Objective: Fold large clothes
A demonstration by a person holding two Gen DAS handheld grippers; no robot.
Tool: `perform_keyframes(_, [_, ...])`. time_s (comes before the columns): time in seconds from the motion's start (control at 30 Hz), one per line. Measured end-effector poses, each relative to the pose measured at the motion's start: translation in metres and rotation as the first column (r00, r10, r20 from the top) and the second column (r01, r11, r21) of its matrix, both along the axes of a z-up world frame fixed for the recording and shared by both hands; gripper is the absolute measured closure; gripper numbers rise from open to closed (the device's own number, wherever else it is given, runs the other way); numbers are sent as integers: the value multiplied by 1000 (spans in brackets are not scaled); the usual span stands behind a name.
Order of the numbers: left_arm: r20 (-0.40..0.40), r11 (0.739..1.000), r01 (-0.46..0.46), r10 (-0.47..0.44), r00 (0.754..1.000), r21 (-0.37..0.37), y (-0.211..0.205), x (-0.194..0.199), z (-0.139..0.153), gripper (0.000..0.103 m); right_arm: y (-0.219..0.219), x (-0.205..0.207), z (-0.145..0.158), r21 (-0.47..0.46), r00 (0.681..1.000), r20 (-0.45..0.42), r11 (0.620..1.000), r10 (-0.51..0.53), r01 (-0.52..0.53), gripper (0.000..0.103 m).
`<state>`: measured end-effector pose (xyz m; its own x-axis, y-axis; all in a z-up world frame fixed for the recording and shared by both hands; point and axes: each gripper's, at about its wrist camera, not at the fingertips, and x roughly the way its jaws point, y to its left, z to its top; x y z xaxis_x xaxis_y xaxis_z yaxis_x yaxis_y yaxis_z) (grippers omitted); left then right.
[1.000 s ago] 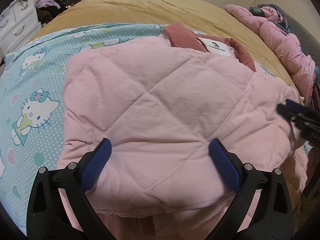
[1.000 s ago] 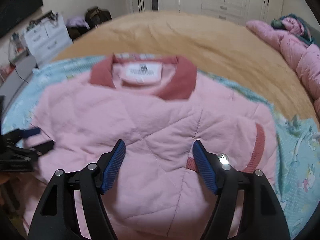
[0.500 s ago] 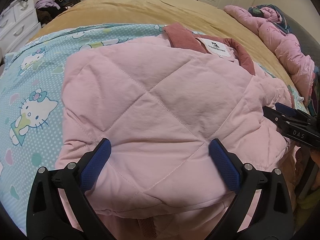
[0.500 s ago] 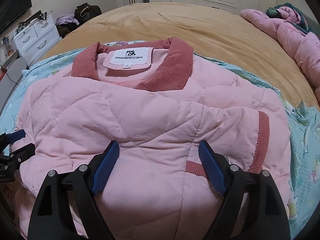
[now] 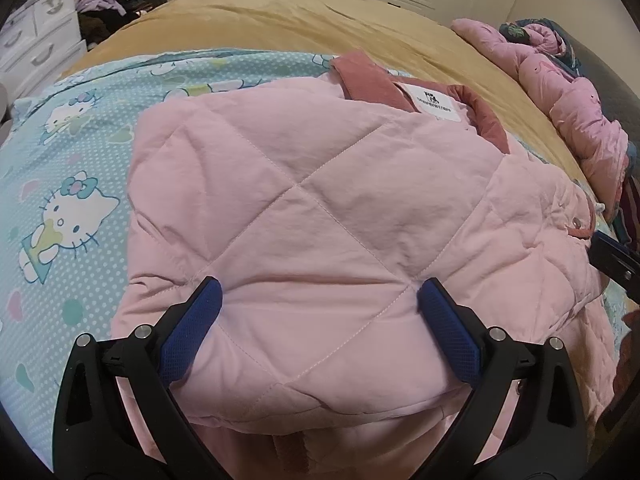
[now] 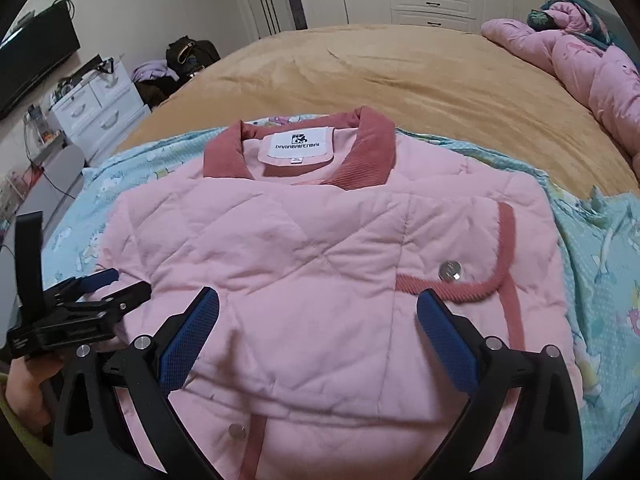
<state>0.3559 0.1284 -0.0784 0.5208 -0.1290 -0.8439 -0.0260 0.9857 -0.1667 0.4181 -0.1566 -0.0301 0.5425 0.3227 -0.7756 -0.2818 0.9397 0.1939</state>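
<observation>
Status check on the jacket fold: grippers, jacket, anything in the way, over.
Left gripper open, right gripper open, both over the cloth. Pink quilted jacket lies partly folded on the cartoon-print sheet, collar away. Nothing blocking.

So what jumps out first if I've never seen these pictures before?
A pink quilted jacket with a dusty-rose collar lies folded, filling the middle of both views. It lies on a Hello Kitty sheet. Blue-padded grippers, left and right, gape open over it.

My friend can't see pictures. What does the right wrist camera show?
A pink quilted jacket lies folded on a cartoon blanket on a bed, collar farthest away. The open right gripper hovers over it.
</observation>
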Motion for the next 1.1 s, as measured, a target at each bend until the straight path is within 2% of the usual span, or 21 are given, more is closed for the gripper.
perform_keyframes(0.23, [-9,1000,-7,7,1000,11,-1,-5,9,9,-17,-17,13,71,1000,4,997,-29,29,4])
perform_keyframes(0.37, [-5,1000,-21,21,1000,-18,3,-12,20,9,-27,-26,21,122,999,-10,991,-46,47,4])
perform_keyframes(0.63, [41,995,-50,54,998,-84,10,-32,52,9,-31,-40,43,140,998,42,990,-38,31,4])
perform_keyframes(0.77, [81,994,-68,75,994,-88,7,-43,71,9,-33,-47,51,147,997,63,989,-36,26,4])
perform_keyframes(0.87, [106,992,-48,60,993,-114,3,-51,85,9,-35,-53,57,154,996,75,988,-40,28,4])
perform_keyframes(1.1, [165,994,12,6,986,-106,-14,-72,114,9,-41,-67,71,175,994,104,984,-46,27,4])
